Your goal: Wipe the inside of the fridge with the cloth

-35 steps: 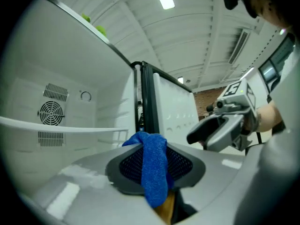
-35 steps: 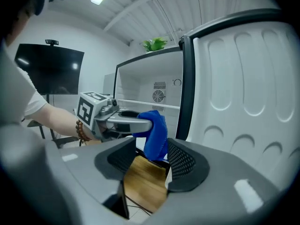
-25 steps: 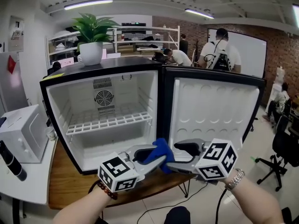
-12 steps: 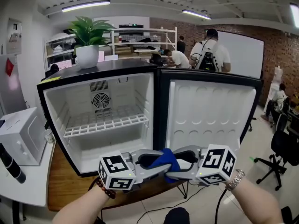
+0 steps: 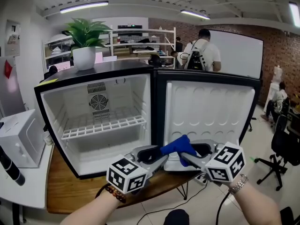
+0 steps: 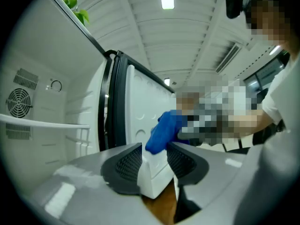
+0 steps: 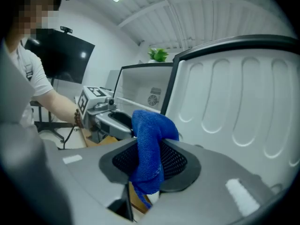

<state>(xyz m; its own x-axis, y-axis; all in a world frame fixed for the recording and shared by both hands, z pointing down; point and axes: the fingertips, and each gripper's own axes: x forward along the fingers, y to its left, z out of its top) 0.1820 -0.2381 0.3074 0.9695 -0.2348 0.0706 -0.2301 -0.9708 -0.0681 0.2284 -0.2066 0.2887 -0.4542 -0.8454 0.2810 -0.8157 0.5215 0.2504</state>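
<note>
The open fridge stands on the wooden tabletop. In front of its door, the right claw has just been closing and pinches the blue cloth. The left claw has just been opening, holding nothing.

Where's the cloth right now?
Head view, lower centre: the blue cloth is pinched in the right gripper, whose jaws have just closed on it, before the fridge door.

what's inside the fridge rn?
Inside the fridge: one wire shelf and a fan grille on the back wall; no food visible. Its lower right front corner is covered.
</note>
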